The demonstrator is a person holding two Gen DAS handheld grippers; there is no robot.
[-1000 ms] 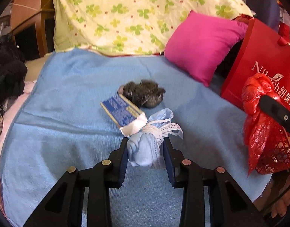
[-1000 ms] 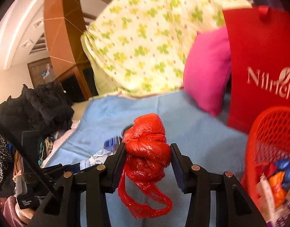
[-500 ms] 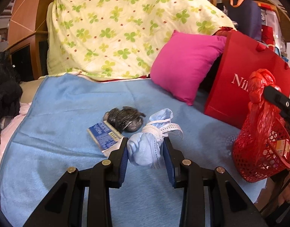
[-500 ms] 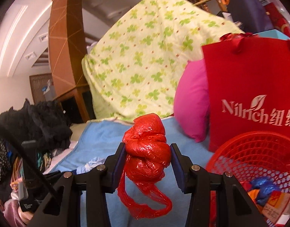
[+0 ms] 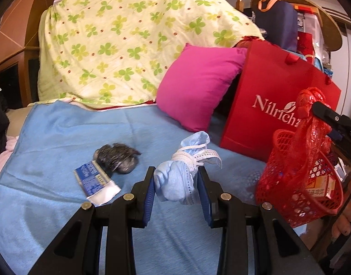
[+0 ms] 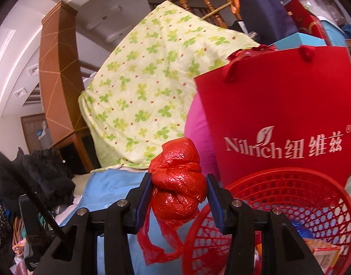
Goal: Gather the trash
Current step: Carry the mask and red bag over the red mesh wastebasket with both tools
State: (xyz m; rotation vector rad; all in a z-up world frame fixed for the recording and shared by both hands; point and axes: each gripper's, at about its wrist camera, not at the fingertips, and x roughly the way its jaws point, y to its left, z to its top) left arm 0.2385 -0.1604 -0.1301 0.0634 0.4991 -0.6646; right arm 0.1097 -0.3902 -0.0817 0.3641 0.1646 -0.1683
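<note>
On the blue bed cover, a packet (image 5: 95, 181) and dark wad (image 5: 117, 160) lie at ten o'clock of the left tool (image 5: 176, 183), clamped on a knotted face mask (image 5: 175, 180), while the right tool (image 6: 177, 194) clamps a red plastic bag (image 6: 177, 183) over the red basket's (image 6: 289, 183) nine o'clock rim.

Packet (image 5: 96, 181) touches clump (image 5: 117, 158) on blanket (image 5: 61, 137).

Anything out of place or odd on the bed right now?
Two bits of trash lie loose on the blue blanket: a dark crumpled wad and, touching it, a blue-and-white packet, askew. Nothing looks spilled or damaged. The red basket at the bed's edge stands upright.
</note>
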